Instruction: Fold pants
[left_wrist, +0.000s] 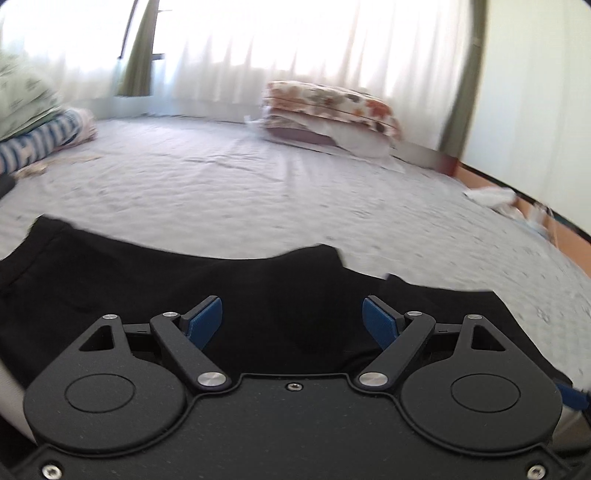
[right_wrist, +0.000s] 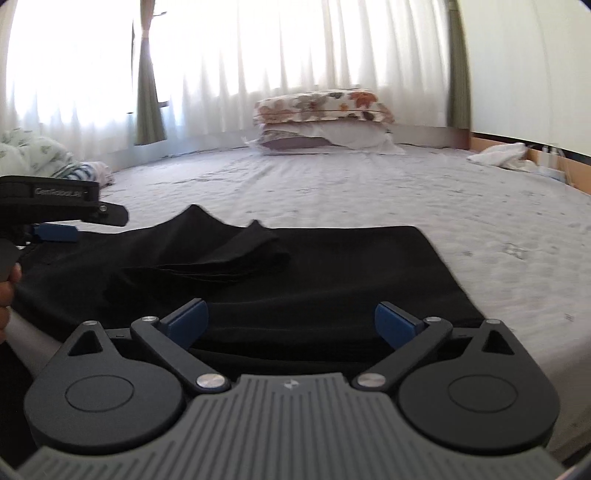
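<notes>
Soft, matte black pants (right_wrist: 295, 280) lie rumpled on the wrinkled bedsheet (right_wrist: 369, 184), beneath both empty, wide-spread grippers (left_wrist: 292, 319) (right_wrist: 291, 323).

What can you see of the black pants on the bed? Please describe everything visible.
The black pants look like thin, matte woven cloth. They lie mostly flat on the pale grey bedsheet, spread across its near part, with a straight far edge on the right. Near the middle, a loose bunched fold rises in soft peaks. A seam line shows at the left end in the left wrist view. Both tongs stand open above the near edge; neither visibly grips the cloth.
</notes>
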